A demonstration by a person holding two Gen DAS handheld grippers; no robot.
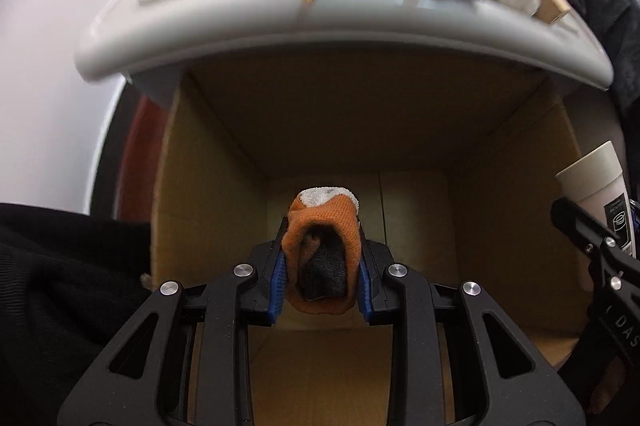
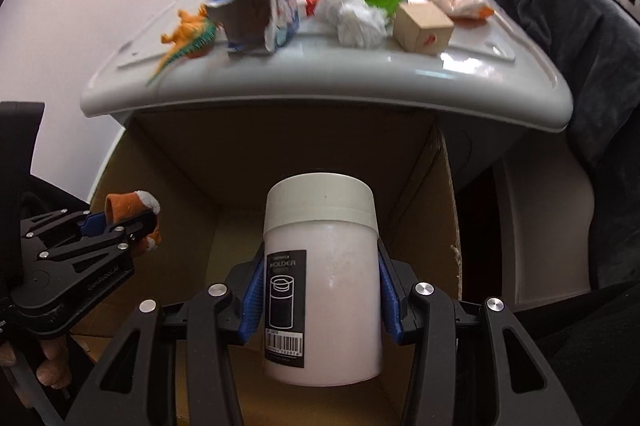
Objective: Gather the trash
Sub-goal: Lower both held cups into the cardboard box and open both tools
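Because both loads are meant for the cardboard box (image 1: 400,130) below, the left gripper (image 1: 322,266) points down into it, fingers nearly closed on an orange sock (image 1: 320,250), while the right gripper (image 2: 320,290) clamps a white canister (image 2: 320,282), fingers partly spread; more trash waits on the grey lid (image 2: 320,82) beyond.

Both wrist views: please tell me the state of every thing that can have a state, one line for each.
Left tongs: shut on the orange sock, over the box.
Orange sock: pinched, hanging folded.
Right tongs: shut on the white canister.
White canister: held upright, lid on.
Cardboard box: open; the bottom that shows is bare.
Grey lid: flat, with litter on top.
Carton: torn open.
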